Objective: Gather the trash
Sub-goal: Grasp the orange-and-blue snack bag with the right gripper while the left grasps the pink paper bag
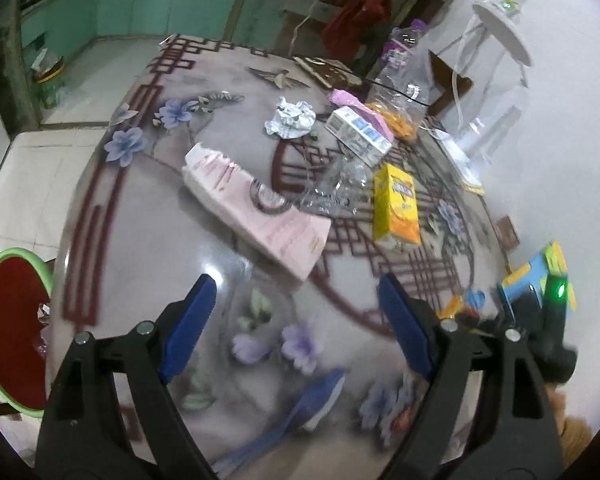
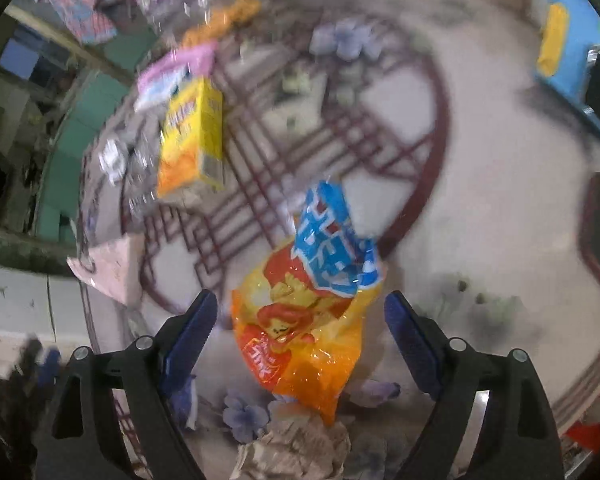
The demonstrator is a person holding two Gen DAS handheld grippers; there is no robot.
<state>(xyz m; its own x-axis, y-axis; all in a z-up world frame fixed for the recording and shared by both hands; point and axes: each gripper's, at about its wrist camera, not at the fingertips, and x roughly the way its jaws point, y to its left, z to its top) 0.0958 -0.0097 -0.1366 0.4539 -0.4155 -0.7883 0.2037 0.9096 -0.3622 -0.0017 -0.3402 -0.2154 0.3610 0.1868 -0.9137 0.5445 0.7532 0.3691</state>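
Both grippers are being held wide apart with nothing clamped: left gripper [image 1: 296, 320] over bare table [image 1: 220, 280], right gripper [image 2: 300, 320] straddling an orange snack bag [image 2: 304, 332] without touching it. Beyond, at eleven o'clock, one yellow box [image 2: 192, 136] is lying; one crumpled paper [image 2: 296, 448] is sitting at six. The slippery bag is likely to be pushed aside if closed on off-centre.

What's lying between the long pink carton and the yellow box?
A crumpled clear plastic wrapper lies between the pink carton and the yellow box, seen in the left wrist view.
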